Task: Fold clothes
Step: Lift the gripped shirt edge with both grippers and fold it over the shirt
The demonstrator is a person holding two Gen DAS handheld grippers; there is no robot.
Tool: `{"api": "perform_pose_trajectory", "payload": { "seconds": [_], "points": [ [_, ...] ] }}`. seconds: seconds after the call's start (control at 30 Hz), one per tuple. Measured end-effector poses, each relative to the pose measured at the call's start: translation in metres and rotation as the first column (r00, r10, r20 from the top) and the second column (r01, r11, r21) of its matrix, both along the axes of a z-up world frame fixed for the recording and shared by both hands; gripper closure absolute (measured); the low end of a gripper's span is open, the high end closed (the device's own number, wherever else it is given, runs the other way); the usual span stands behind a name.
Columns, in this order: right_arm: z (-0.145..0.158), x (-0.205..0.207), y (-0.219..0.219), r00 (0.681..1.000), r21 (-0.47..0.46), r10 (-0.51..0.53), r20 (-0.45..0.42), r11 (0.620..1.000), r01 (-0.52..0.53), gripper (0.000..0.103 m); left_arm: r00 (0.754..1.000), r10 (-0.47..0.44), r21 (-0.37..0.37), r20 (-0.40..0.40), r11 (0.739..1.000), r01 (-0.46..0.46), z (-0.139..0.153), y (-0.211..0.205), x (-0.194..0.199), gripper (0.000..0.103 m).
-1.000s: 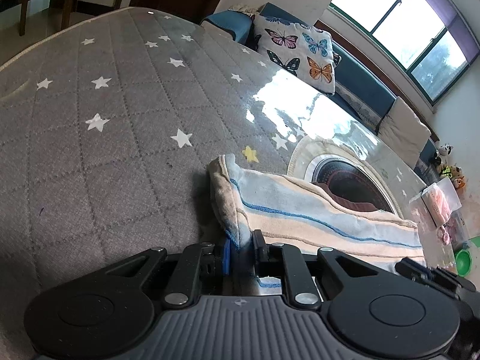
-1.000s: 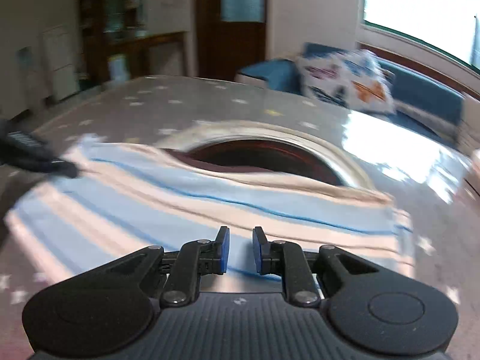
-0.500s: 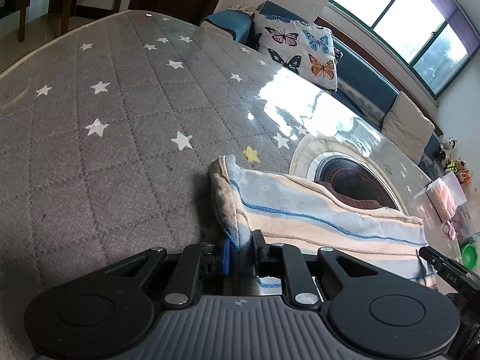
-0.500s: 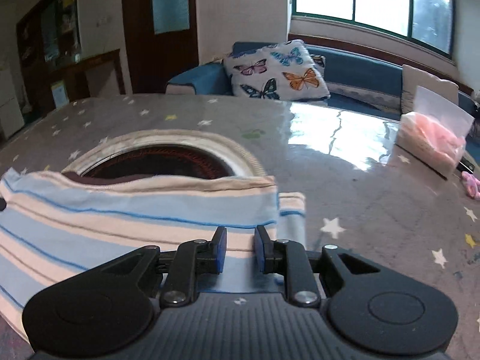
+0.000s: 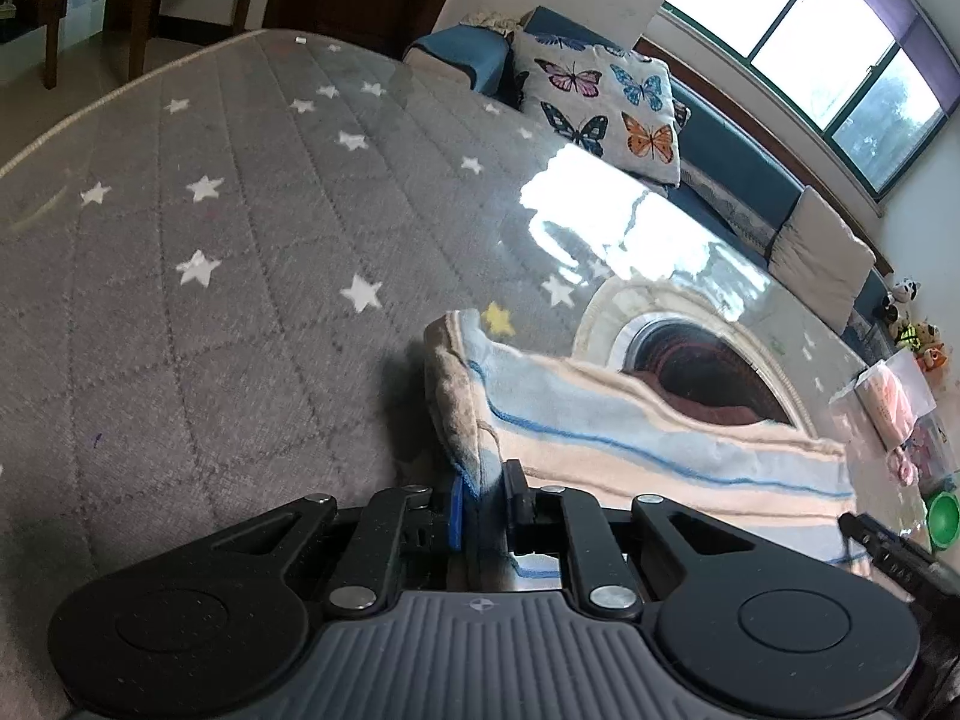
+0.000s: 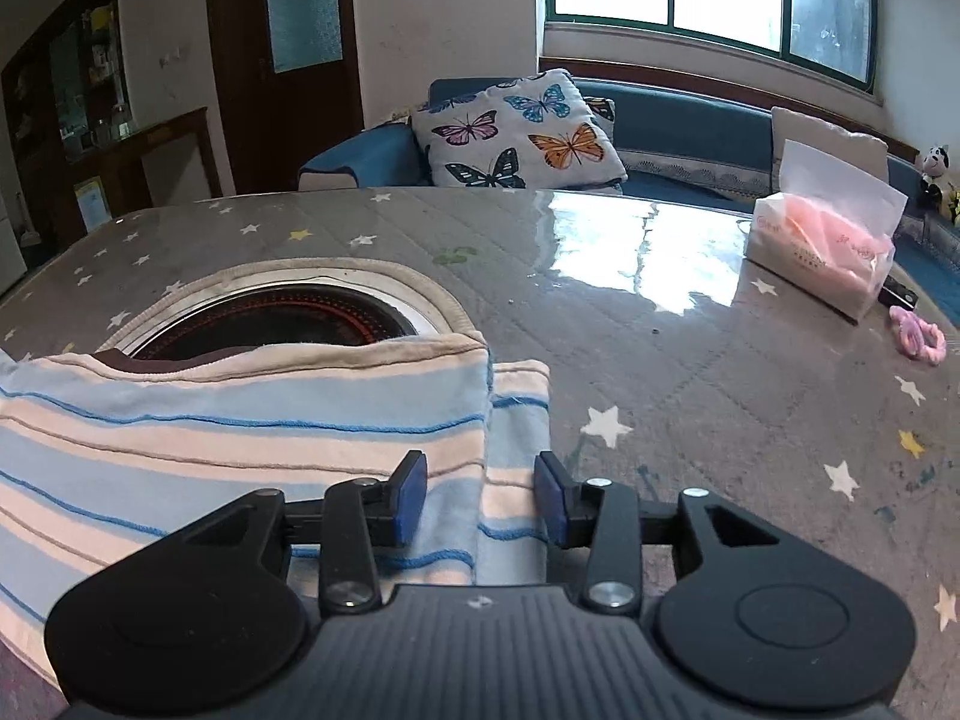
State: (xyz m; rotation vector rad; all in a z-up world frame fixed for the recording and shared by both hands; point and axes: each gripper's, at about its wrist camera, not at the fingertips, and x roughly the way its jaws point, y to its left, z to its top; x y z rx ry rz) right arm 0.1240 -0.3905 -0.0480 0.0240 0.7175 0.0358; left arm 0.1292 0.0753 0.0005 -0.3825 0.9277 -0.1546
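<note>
Star-print table cover (image 5: 252, 312), glossy near window | left gripper (image 5: 480, 504): jaws narrow, pinching striped garment (image 6: 240, 438) at its left corner | garment lies folded beside round burner recess (image 6: 282, 315) | right gripper (image 6: 480, 498): jaws wide, straddling right edge | risk: one-sided tension may shift fold; layers misaligned.

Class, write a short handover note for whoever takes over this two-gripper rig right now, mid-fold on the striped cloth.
Left gripper: shut on the striped cloth, pinching its left end.
Right gripper: open, jaws astride the cloth's right edge, gripping nothing.
Cloth: on the star-patterned table, doubled over once, part over the round inset burner; the upper layer stops short of the lower at the right end.
Done: first fold.
Left: probably release the left end, square the edges, fold again.
</note>
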Motion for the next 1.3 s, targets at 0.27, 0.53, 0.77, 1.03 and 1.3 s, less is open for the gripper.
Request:
{"api": "perform_pose_trajectory", "payload": {
  "seconds": [0.27, 0.53, 0.77, 1.03, 1.3],
  "points": [
    [0.005, -0.013, 0.002, 1.000, -0.037, 0.011, 0.029, 0.999, -0.010, 0.045, 0.998, -0.016, 0.033, 0.053, 0.999, 0.015, 0.054, -0.041, -0.003, 0.092],
    [0.016, -0.043, 0.010, 0.989, -0.050, 0.121, 0.086, 0.992, -0.117, 0.032, 0.995, -0.080, 0.122, 0.058, 0.990, 0.073, 0.080, -0.124, 0.011, 0.095],
    [0.015, -0.063, -0.002, 0.982, -0.010, 0.162, 0.095, 0.987, -0.162, 0.027, 0.986, -0.160, 0.143, 0.038, 0.978, 0.153, 0.084, -0.207, 0.027, 0.095],
    [-0.001, -0.074, -0.021, 0.982, 0.071, 0.175, 0.066, 0.981, -0.179, 0.026, 0.970, -0.242, 0.142, 0.009, 0.961, 0.239, 0.071, -0.294, 0.038, 0.095],
    [-0.007, -0.079, -0.034, 0.982, 0.139, 0.169, 0.081, 0.974, -0.179, 0.010, 0.941, -0.335, 0.143, -0.036, 0.931, 0.337, 0.045, -0.346, 0.037, 0.095]
  ]
}}
